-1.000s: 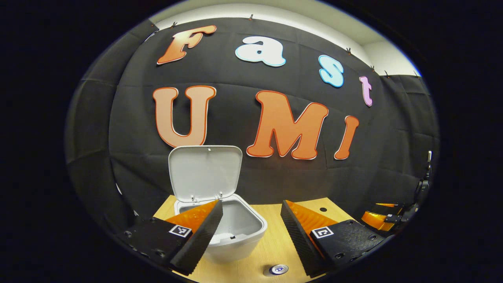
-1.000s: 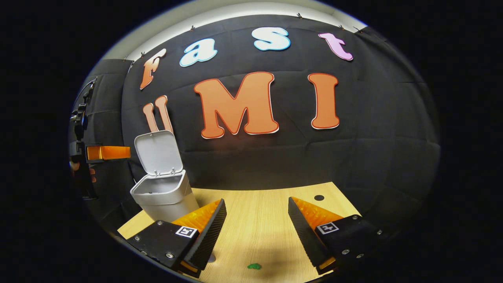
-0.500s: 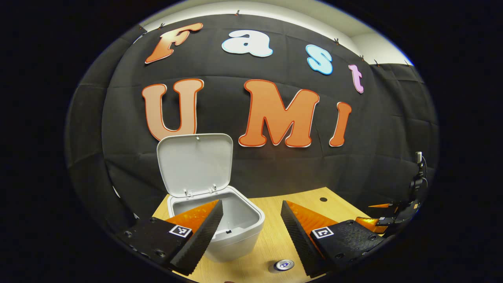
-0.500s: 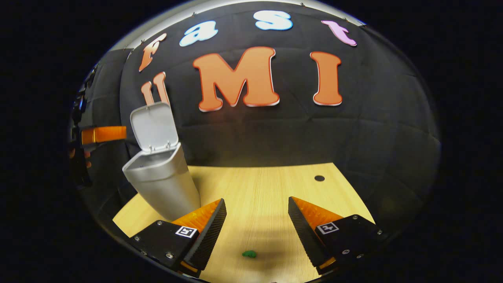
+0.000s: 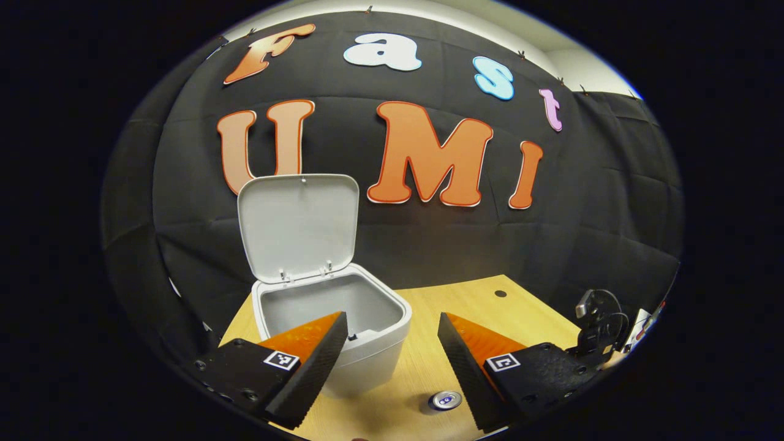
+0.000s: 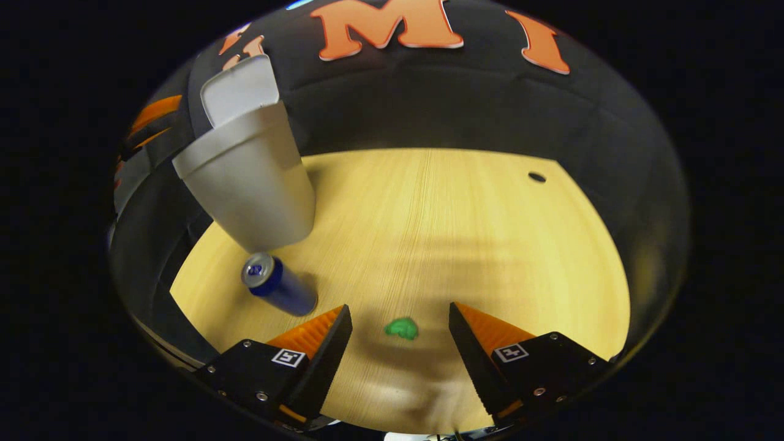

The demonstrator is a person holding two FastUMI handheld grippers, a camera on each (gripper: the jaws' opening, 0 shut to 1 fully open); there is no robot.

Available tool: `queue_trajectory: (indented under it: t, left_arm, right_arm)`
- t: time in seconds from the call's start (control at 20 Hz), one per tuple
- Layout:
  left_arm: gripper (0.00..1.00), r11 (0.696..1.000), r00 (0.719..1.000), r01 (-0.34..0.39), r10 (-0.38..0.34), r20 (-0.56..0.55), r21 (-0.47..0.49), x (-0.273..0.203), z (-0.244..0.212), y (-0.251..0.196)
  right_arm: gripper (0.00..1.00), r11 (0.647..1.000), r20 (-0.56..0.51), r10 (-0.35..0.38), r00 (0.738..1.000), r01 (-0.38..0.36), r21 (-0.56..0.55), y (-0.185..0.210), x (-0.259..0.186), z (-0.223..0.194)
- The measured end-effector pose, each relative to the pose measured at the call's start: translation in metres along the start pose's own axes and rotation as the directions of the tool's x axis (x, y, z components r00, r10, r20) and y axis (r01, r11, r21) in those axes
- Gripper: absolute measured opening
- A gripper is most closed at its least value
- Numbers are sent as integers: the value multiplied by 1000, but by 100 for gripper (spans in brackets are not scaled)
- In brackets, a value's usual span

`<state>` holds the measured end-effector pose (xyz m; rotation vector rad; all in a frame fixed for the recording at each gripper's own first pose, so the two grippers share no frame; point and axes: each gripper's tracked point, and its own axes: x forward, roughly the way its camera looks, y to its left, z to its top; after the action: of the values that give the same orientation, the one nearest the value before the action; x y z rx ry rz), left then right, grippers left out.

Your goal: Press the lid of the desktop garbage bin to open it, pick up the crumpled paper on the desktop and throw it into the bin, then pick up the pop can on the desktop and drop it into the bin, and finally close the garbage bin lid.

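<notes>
Your right tongs [image 6: 401,343] are hanging low over the wooden desk [image 6: 478,233], tipped steeply down at it, with their fingers spread wide and gripping nothing. The crumpled green paper [image 6: 402,329] is lying on the desk between the two fingertips, touching neither. To their left, the blue pop can [image 6: 278,286] is lying on its side, its silver top pointing toward the desk's edge and its body sitting just in front of the white garbage bin [image 6: 251,184].

Your left tongs [image 5: 392,361] are hovering above the desk in front of the bin [image 5: 343,331], fingers also standing wide apart and empty. From the left gripper view, the bin's lid [image 5: 298,225] is standing upright on its rear hinge, and as far as you can see into it, the grey inside of the bin is looking bare. The can [image 5: 445,400] is showing as a silver end low between the fingers, just beside the right-hand one. At the right edge of that view, part of your other gripper is showing, though it is too small to tell more.
</notes>
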<state>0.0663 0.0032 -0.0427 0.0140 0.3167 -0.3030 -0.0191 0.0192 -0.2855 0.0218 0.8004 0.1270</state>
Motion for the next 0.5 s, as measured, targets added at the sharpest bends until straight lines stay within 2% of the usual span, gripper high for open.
queue_trajectory:
  t: [0.3,0.5]
  left_arm:
    - [95,999,998,-48,47,-35,-17,-9,-17,28]
    - [95,997,996,-62,58,-68,-45,-10,-31,40]
  right_arm:
    - [96,999,-162,-24,987,16,-48,4,24,-15]
    - [96,999,-209,-11,978,2,-43,10,31,-14]
